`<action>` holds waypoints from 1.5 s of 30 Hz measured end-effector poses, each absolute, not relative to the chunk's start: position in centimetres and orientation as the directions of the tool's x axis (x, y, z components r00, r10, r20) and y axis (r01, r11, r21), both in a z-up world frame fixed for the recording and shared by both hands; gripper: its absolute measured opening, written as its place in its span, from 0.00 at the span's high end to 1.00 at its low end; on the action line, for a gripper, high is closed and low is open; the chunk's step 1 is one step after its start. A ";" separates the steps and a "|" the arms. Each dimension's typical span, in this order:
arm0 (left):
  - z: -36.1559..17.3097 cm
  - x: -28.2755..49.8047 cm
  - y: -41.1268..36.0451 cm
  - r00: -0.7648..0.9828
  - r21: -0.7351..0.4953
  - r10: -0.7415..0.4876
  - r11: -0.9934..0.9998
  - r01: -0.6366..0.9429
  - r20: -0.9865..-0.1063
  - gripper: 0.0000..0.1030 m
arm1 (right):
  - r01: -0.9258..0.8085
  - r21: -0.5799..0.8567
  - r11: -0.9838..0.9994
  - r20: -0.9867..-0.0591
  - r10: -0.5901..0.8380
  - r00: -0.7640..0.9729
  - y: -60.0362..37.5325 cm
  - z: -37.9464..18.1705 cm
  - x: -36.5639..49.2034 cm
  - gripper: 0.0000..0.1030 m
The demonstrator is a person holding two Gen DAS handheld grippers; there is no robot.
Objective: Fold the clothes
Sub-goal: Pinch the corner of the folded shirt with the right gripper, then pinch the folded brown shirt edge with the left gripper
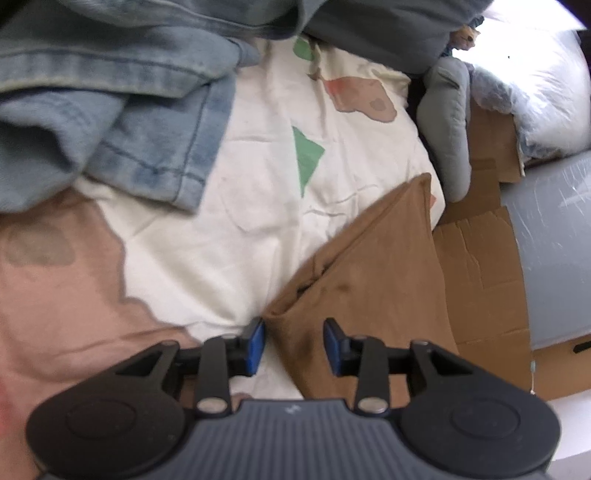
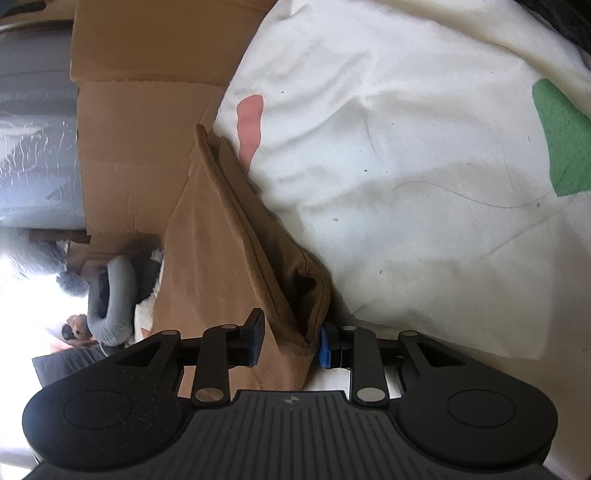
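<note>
- Both grippers sat nearest the cameras, each at an end of a brown garment point(image 1: 373, 266) lying along the edge of the bed.
- Left gripper point(image 1: 293, 345) stood part-spread, with the near corner of the brown cloth between its blue pads; a gap showed on either side, so it pinched nothing.
- Right gripper point(image 2: 290, 341) was likewise part-spread around the folded, layered end of the same garment point(image 2: 236, 243); the cloth lay close against one pad, but whether it was truly squeezed could not be told (it read more as let go than as held).
- Judged from how it lay, the brown piece looked already doubled into a long flat strip, so that fold seemed about finished and put down.
- Left to do: a heap of pale blue jeans point(image 1: 122, 110) and a dark grey garment point(image 1: 380, 29) at the far side of the bed, both rumpled and unfolded.
- Underneath lay a cream bedcover point(image 1: 251, 206) with pink, green and brown patches.
- Beside the bed stood flattened cardboard point(image 1: 480, 266), a grey neck pillow point(image 1: 447, 122) and clear plastic bags point(image 1: 535, 99) in strong window light.
</note>
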State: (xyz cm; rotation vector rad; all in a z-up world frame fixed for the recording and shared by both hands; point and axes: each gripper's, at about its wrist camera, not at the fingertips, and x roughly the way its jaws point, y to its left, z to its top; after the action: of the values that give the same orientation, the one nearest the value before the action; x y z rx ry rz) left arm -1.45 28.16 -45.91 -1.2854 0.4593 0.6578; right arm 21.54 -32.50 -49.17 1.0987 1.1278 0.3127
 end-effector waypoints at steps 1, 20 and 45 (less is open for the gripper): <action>-46.1 -1.4 28.3 0.741 -0.728 0.192 0.142 -0.670 -0.644 0.65 | 0.301 0.827 0.475 -0.563 0.692 0.453 -32.5 -49.2 21.6 0.66; -42.0 -1.2 28.5 0.710 -0.703 0.185 0.113 -0.703 -0.680 0.95 | 0.195 0.770 0.608 -0.620 0.640 0.453 -33.7 -44.3 24.0 0.94; -39.5 -6.0 21.7 0.692 -0.685 0.112 0.095 -0.722 -0.713 0.95 | 0.246 0.682 0.688 -0.708 0.538 0.458 -38.9 -41.5 18.9 0.95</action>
State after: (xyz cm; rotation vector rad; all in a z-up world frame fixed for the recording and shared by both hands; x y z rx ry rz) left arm -6.03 21.67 -39.54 -1.3432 0.5653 0.6695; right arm 18.93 -38.92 -41.54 0.8331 1.1132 0.2081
